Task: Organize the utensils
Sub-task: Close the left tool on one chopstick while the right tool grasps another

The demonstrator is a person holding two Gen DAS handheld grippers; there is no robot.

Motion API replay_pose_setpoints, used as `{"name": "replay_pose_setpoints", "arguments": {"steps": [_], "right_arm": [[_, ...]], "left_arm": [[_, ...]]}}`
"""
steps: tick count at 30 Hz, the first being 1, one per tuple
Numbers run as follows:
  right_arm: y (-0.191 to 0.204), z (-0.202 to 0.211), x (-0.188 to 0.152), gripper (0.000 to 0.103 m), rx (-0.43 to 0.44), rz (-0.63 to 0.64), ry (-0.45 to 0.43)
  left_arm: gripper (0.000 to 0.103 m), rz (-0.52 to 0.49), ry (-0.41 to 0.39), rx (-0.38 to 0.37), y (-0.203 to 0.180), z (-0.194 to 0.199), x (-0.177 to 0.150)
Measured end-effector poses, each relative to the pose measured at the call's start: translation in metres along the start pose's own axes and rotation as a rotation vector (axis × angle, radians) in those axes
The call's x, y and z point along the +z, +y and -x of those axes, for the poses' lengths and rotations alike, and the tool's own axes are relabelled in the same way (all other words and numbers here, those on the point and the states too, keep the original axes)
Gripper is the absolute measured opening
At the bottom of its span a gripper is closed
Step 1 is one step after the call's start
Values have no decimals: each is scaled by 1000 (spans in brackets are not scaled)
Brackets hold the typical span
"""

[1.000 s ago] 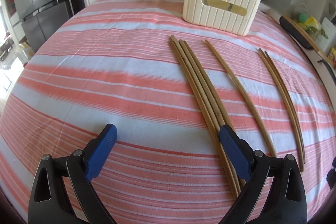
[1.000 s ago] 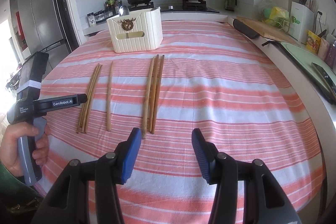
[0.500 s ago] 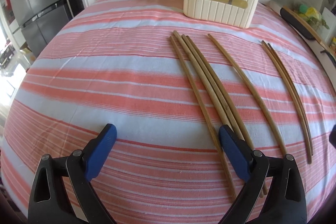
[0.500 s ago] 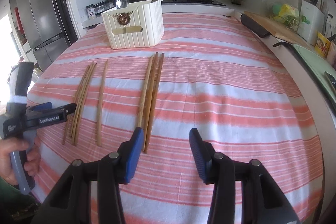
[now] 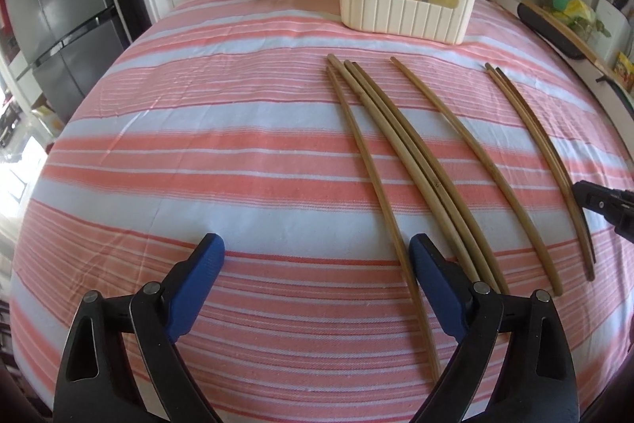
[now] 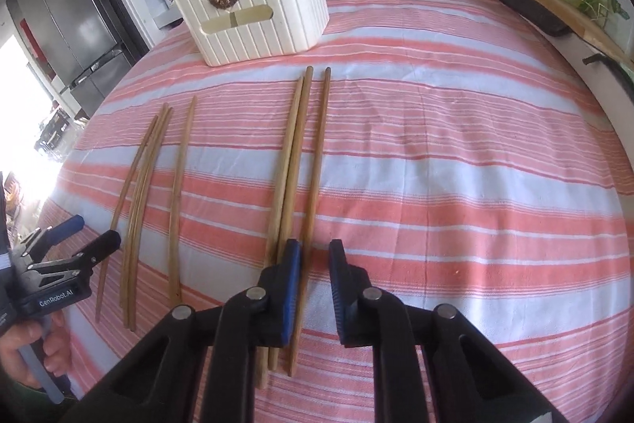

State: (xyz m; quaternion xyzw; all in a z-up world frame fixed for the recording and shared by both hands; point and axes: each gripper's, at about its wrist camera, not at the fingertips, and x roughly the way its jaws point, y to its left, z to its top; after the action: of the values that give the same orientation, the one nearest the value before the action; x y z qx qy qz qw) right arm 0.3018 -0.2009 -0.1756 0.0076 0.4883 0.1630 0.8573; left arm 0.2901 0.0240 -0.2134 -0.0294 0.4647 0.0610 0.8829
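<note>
The right gripper [image 6: 313, 260] has advanced over the near chopsticks [image 6: 313, 161], jaws just closing — narrow gap, one stick between; left gripper [image 5: 317, 256] spread wide

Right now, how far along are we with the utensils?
Nothing looks stowed: all chopsticks lie on the cloth, outside the holder. Right tongs have just been closing around one chopstick, not yet pinching it. Left tongs hang open. All remain to stow.
</note>
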Motion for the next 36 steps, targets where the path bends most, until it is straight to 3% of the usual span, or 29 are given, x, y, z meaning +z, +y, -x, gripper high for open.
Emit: {"name": "replay_pose_setpoints", "arguments": {"steps": [3, 5, 6, 7, 8, 19, 21, 22, 23, 24, 26, 36], "right_arm": [[7, -4, 5, 4, -77, 60, -8], [10, -4, 5, 4, -104, 73, -14], [11, -4, 5, 4, -117, 76, -20], [12, -3, 3, 4, -131, 76, -27], [12, -1, -1, 4, -142, 69, -34], [-1, 50, -71, 5, -196, -38, -17], [-2, 54, -76, 6, -186, -46, -7], [-2, 54, -76, 7, -179, -48, 2], [-3, 55, -75, 14, -166, -50, 7], [-4, 54, -73, 29, -153, -52, 14], [-5, 53, -68, 41, -133, -54, 18], [0, 30, -39, 40, -120, 88, 126]], "left_arm": [[71, -20, -11, -13, -4, 4, 0], [43, -51, -22, -16, -9, 8, 0], [34, -66, -28, -14, -11, 9, -1], [15, -77, -31, -16, -11, 10, -2], [8, -81, -32, -13, -10, 11, -4], [11, -114, -11, -34, 38, 27, -26], [22, -113, 1, -72, 47, 28, -27], [42, -120, 5, -86, 49, 28, -27], [60, -130, 7, -94, 50, 27, -26], [65, -144, 10, -98, 49, 26, -26], [66, -190, 22, -105, 46, 23, -24], [66, -262, 79, -157, 47, -3, 13]]}}
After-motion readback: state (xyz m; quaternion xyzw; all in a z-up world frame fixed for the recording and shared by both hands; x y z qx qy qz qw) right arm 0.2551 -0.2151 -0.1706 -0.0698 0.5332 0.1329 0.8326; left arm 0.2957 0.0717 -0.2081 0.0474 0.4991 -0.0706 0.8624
